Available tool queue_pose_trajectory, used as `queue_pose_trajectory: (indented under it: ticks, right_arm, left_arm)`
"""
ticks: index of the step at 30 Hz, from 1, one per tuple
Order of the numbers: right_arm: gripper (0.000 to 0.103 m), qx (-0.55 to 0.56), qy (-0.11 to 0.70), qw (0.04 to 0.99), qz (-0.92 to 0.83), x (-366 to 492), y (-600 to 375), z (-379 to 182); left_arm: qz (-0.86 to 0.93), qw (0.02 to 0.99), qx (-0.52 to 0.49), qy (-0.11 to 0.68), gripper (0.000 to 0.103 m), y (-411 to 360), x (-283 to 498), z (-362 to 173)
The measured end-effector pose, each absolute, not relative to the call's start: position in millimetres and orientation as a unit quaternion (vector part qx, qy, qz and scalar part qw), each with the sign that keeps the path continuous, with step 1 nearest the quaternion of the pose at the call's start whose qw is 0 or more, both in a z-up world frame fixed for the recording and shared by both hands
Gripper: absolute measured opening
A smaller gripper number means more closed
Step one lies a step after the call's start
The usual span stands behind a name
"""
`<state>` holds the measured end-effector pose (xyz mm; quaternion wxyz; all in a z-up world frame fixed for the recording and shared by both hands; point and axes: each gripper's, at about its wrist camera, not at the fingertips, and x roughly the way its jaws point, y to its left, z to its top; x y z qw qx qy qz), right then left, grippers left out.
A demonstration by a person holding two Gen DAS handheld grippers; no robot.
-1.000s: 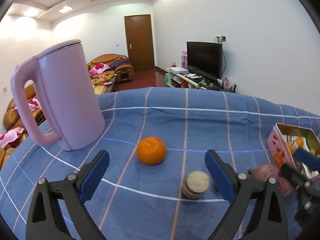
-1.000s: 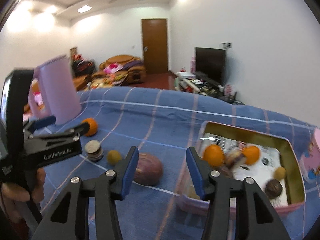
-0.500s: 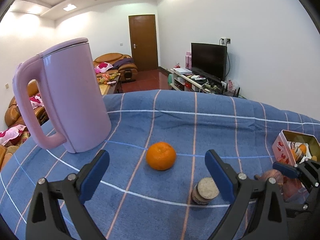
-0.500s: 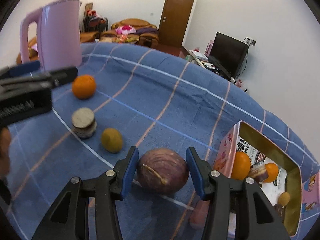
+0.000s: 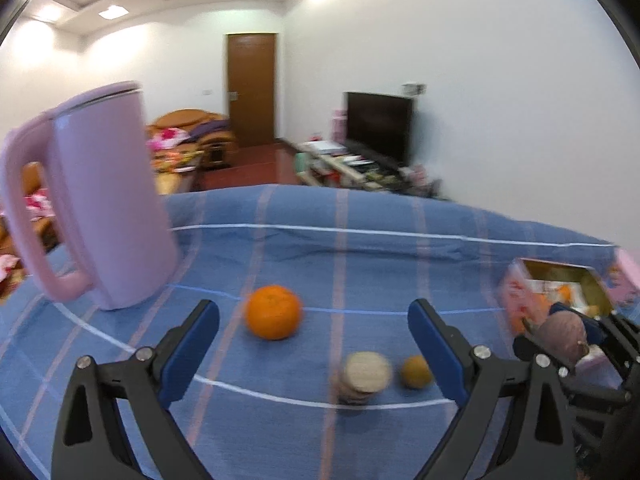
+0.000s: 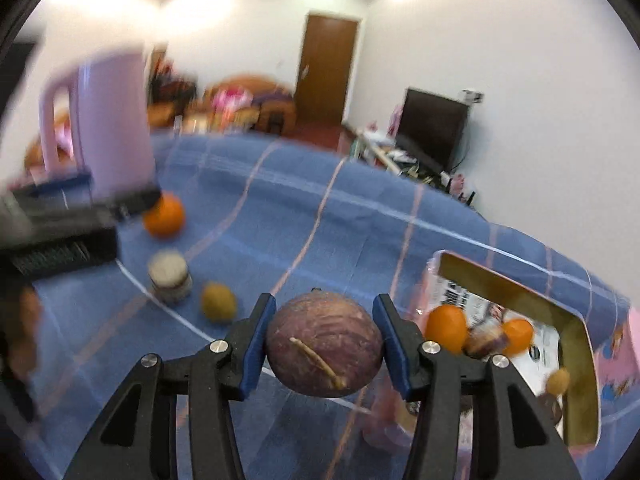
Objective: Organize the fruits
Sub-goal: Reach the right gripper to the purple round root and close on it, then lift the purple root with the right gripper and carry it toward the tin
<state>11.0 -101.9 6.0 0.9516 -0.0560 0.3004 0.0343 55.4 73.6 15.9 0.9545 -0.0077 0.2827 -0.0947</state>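
Both tongs differ: right (image 6: 324, 344) grips purple fruit (image 6: 323, 346) (beside tin's rim (image 6: 508, 280)); left (image 5: 314, 344) gapes.

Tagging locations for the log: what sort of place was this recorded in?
Most likely a home living room: a flat-screen TV on a low stand, a brown sofa near the wooden door, and a work table under a blue checked cloth.

Your left gripper (image 5: 314, 350) and right gripper (image 6: 324, 344) share one build: black angular plastic fingers with triangular cut-outs, blue pads (image 6: 258, 344) inside, silver screws (image 6: 219, 346) behind each pad.
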Motion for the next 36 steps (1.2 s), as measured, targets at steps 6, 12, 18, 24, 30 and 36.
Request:
queue_pose_trajectory:
  ticks: [6,12,18,24,30,36]
  right_arm:
    - [0.052,-0.017,0.288,0.957,0.014,-22,-127,6]
    - [0.052,0.012,0.287,0.958,-0.002,-31,-143,9]
    - [0.052,0.016,0.280,0.960,0.003,-32,-143,10]
    - [0.052,0.017,0.279,0.960,0.008,-33,-142,11]
    - [0.052,0.017,0.284,0.959,0.011,-30,-141,10]
    - [0.052,0.022,0.281,0.959,0.012,-30,-143,12]
  left_arm:
    - [-0.222,0.924,-0.008,0.312,0.064,47,53,9]
    - [-0.250,0.911,0.036,0.325,0.049,16,51,0]
    - [-0.278,0.896,0.079,0.337,0.033,-12,45,-10]
    - [-0.269,0.882,0.058,0.383,0.031,-7,61,-22]
    - [-0.258,0.866,0.071,0.423,0.027,-15,71,-34]
    - [-0.261,0.863,0.036,0.432,0.018,-4,74,-33]
